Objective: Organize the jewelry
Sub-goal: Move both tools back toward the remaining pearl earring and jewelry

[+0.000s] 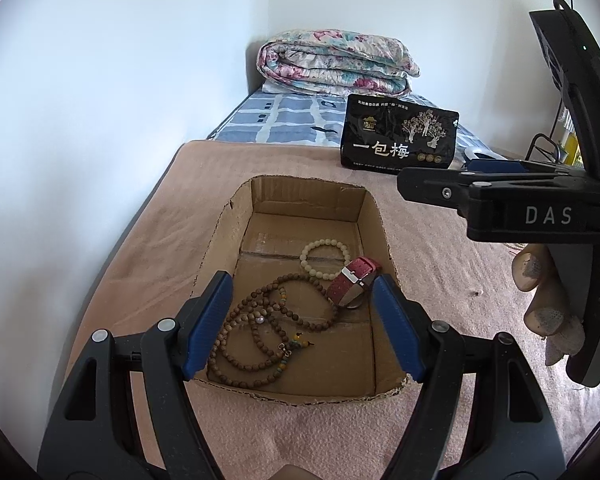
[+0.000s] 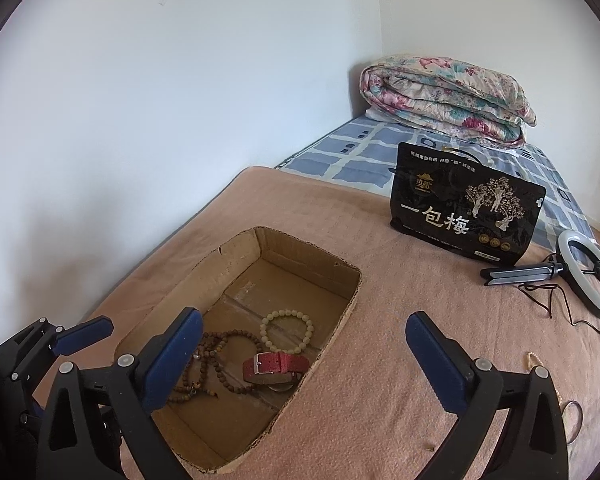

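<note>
Cardboard box [image 1: 260, 200] holds red watch [image 1: 354, 284] — both grippers' fingers spread, empty.

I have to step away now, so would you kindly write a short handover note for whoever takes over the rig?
Left gripper: open, empty, hovering over the near end of the cardboard box.
Right gripper: open, empty, above the box's right rim and the pink blanket.
In the box: wooden bead necklace, pale bead bracelet, red-strap watch.
Left to do: a thin metal ring and a small beaded piece lie on the blanket at far right; they probably go in the box next.
</note>
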